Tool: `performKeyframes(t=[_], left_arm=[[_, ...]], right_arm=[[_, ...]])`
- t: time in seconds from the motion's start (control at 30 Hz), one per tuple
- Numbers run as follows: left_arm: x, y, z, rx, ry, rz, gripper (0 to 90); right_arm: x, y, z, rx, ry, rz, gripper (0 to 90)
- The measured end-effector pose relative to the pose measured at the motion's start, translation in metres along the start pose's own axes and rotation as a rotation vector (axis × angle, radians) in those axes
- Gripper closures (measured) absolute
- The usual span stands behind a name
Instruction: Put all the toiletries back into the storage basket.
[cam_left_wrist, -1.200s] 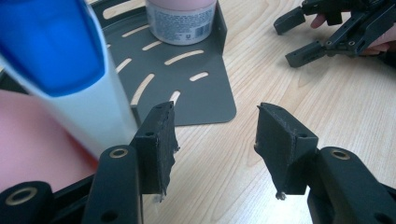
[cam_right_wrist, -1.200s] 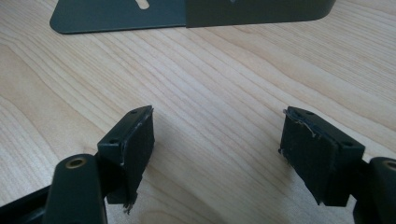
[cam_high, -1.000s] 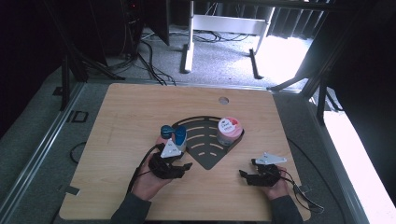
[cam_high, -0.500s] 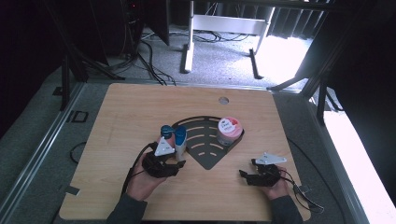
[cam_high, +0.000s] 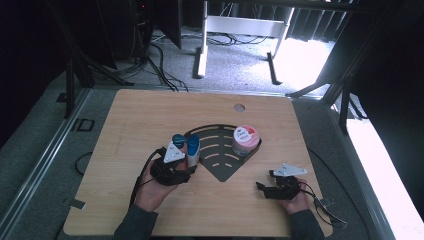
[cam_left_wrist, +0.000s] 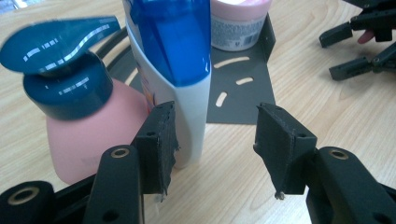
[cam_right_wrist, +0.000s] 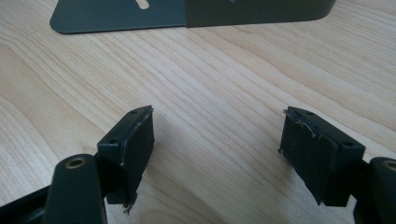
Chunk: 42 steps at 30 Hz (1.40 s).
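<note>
Although the left gripper (cam_left_wrist: 215, 140) has its jaws spread around the base of the white-and-blue bottle (cam_left_wrist: 180, 70), only the left pad lies against the plastic — the right one stands clear, so the bottle is bracketed, not clamped. It stands upright on the table (cam_high: 150, 115) at the left edge of the dark fan-shaped tray (cam_high: 220, 170), with the pink pump bottle (cam_left_wrist: 88, 126) just beside it, apparently touching.

Judging by its look, the white-and-blue bottle is smooth, glossy, hard plastic: stiff enough to take a squeeze, slippery enough to twist or slide in the pads, and tall and narrow, so it should tip easily if pushed near the bottom. A hold on the flat sides somewhat above the base, below the blue upper part, seems safest. How full it is I cannot tell.

The pump bottle is squat and matte pink with a shiny dark-blue pump head. A round pink-lidded jar (cam_high: 245, 140) sits on the slotted tray. Well apart to the right, the right gripper (cam_right_wrist: 217, 149) rests with jaws wide and nothing between them, over pale wood grain.
</note>
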<state>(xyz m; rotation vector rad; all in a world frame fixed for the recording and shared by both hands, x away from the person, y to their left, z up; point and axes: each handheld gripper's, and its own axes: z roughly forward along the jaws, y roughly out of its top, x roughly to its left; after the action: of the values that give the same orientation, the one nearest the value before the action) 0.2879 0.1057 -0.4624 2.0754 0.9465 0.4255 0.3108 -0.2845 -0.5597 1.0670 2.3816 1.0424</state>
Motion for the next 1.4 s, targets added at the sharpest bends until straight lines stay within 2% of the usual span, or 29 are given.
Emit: performKeyframes(t=[0.27, 0.43, 0.6, 0.97, 1.13, 1.23, 1.4], left_arm=[[0.003, 0.009, 0.001, -0.004, 0.046, -0.011, 44.6], [0.005, 0.016, 0.005, -0.008, 0.054, -0.023, 41.9], [0.005, 0.022, 0.013, 0.013, 0.068, -0.022, 39.8], [0.007, 0.031, 0.025, 0.032, 0.091, -0.050, 39.8], [0.008, 0.035, 0.028, 0.042, 0.099, -0.054, 44.7], [0.008, 0.036, 0.028, 0.056, 0.103, -0.039, 49.7], [0.011, 0.038, 0.027, 0.077, 0.087, -0.026, 53.2]], right_arm=[[0.000, 0.000, 0.000, 0.001, 0.000, -0.001, 25.4], [0.000, 0.000, 0.000, 0.002, 0.000, -0.001, 25.3], [0.000, 0.000, 0.000, 0.000, 0.001, -0.003, 25.3], [0.000, 0.000, 0.000, 0.002, 0.002, -0.004, 25.2], [0.000, 0.000, 0.000, 0.002, 0.002, -0.004, 25.2], [0.000, 0.000, 0.000, 0.002, 0.002, -0.004, 25.2], [0.000, 0.000, 0.000, 0.002, 0.003, -0.004, 25.2]])
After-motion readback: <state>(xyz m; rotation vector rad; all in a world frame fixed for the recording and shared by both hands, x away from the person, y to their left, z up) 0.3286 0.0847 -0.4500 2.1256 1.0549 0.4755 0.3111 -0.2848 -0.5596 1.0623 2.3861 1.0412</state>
